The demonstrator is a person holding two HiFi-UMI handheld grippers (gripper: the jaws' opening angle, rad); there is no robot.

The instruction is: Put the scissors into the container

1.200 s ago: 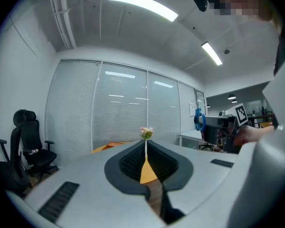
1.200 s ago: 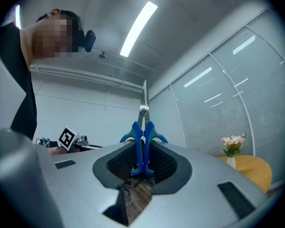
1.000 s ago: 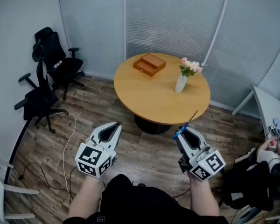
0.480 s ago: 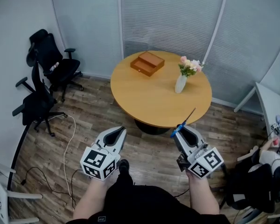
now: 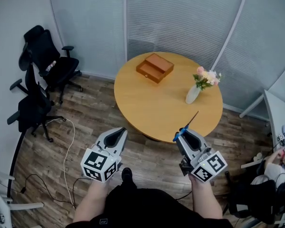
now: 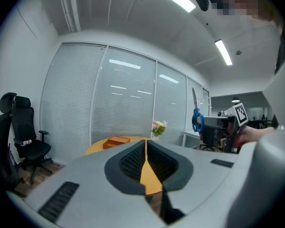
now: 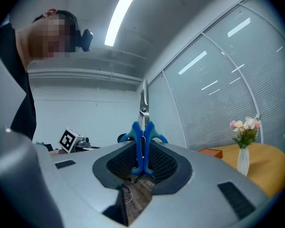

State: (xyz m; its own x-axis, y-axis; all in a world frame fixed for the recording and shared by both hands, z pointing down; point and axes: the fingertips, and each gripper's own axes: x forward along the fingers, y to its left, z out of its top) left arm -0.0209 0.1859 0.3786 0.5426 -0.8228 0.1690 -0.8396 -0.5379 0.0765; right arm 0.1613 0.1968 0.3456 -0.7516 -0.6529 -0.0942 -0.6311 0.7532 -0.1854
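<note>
The container is a brown wooden drawer box (image 5: 155, 67) on the far side of a round wooden table (image 5: 156, 108). The scissors (image 5: 186, 127) have blue handles, and their blades point up and toward the table. My right gripper (image 5: 184, 136) is shut on the handles, short of the table's near edge. In the right gripper view the scissors (image 7: 143, 139) stand upright between the pads, with the box (image 7: 210, 152) far off to the right. My left gripper (image 5: 118, 133) is shut and holds nothing, over the floor left of the table. The left gripper view has the box (image 6: 116, 141) ahead.
A white vase of pink flowers (image 5: 194, 91) stands on the table's right side. Two black office chairs (image 5: 45, 63) and a loose cable (image 5: 71, 144) are on the wood floor at left. A blind-covered glass wall runs behind. A seated person (image 5: 275, 158) is at the right edge.
Both grippers have moved forward toward the table, which now lies closer and further right in the head view. The scissors stay in the right gripper's grip.
</note>
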